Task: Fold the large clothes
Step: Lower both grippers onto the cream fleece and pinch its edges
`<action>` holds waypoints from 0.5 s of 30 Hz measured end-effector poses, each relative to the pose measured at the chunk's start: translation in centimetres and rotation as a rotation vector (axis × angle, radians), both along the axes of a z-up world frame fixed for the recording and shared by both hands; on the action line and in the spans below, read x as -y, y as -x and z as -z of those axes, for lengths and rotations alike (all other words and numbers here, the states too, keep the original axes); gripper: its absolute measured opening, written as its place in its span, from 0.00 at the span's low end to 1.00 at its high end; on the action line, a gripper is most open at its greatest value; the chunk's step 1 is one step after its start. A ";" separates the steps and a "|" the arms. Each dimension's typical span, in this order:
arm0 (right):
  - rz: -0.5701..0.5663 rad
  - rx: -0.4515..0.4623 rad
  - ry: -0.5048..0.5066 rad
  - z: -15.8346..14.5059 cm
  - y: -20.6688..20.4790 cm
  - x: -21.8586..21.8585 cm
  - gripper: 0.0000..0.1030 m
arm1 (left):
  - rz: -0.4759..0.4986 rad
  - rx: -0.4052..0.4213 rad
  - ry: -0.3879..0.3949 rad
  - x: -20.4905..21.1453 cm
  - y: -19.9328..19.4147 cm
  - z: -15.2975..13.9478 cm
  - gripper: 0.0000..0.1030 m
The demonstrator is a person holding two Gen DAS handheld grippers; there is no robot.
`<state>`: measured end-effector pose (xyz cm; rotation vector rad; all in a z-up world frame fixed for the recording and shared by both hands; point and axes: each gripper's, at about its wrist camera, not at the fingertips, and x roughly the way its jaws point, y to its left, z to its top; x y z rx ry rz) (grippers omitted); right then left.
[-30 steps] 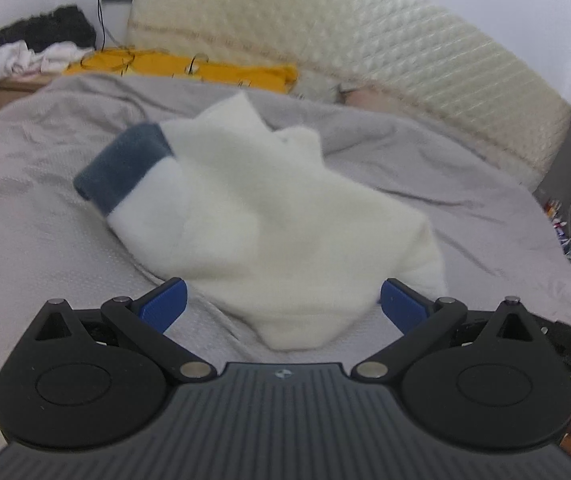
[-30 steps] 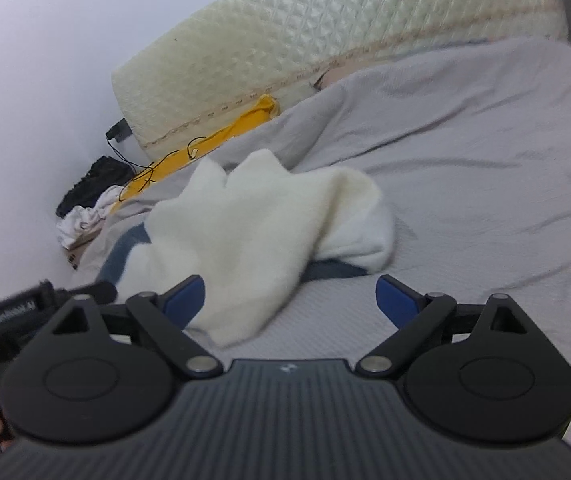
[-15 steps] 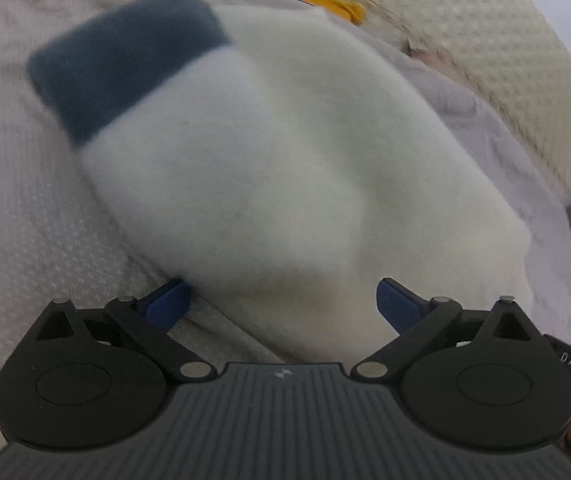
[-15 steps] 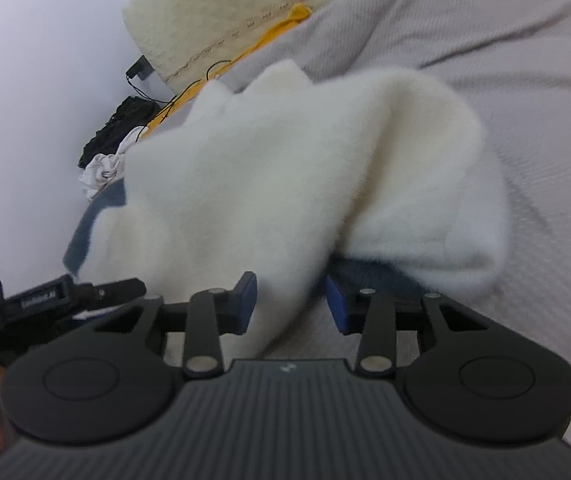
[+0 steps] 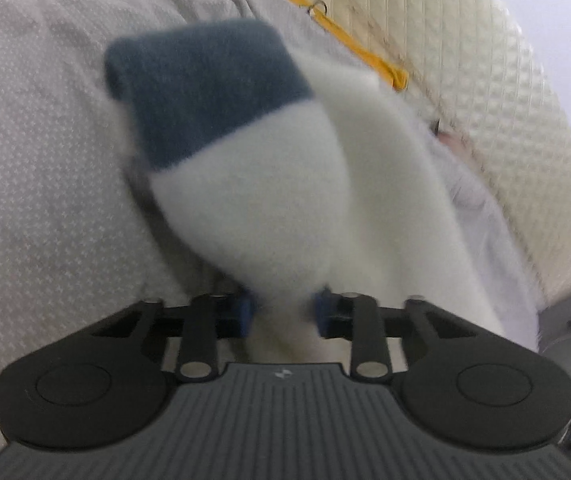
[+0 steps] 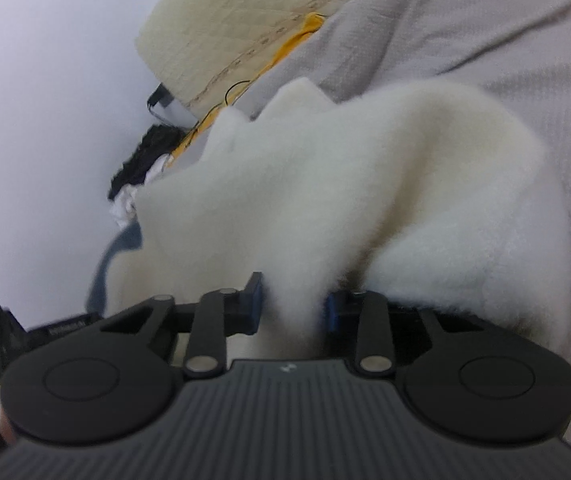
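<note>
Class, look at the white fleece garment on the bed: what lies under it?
Under the white fleece garment lies the grey bedspread, with a dark blue part of the garment showing at its edge. Anything else beneath is covered.

A home bedroom. A grey bedsheet [image 5: 37, 128] covers the bed, with a cream quilted mattress [image 5: 485, 92] against the wall [image 6: 37, 80].

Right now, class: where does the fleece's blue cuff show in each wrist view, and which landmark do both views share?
Left wrist view: the blue cuff sits upper centre-left, at the far end of the white fleece.
Right wrist view: only a blue edge shows at centre-left, mostly hidden behind the fleece.
Shared landmark: the yellow cloth lying between the cream quilted headboard and the grey sheet.
</note>
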<state>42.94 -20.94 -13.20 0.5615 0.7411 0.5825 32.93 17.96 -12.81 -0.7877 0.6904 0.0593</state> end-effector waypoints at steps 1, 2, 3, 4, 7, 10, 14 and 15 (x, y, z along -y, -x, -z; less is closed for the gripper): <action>0.008 -0.012 0.004 -0.2 -0.1 0.0 0.24 | -0.001 0.023 0.013 0.3 0.2 -0.8 0.24; 0.015 -0.014 0.001 -0.4 0.0 0.0 0.23 | 0.003 0.044 0.006 0.6 0.4 -1.3 0.22; 0.022 -0.010 -0.010 -1.0 0.3 0.1 0.22 | 0.011 0.066 -0.012 1.0 0.6 -1.8 0.21; 0.020 0.002 -0.011 -1.5 0.5 0.1 0.22 | 0.015 0.092 -0.032 1.4 0.9 -2.6 0.20; 0.008 0.057 -0.011 -3.4 2.0 0.4 0.20 | 0.012 0.177 -0.022 1.8 2.7 -4.6 0.18; -0.006 0.122 -0.024 -5.3 4.1 1.4 0.20 | 0.016 0.257 -0.017 2.1 5.0 -6.9 0.18; 0.002 0.189 -0.028 -7.6 7.8 3.0 0.20 | 0.036 0.356 -0.003 2.9 9.8 -11.3 0.18; 0.005 0.203 -0.030 -8.2 8.5 3.1 0.20 | 0.044 0.374 -0.011 3.3 11.2 -12.1 0.18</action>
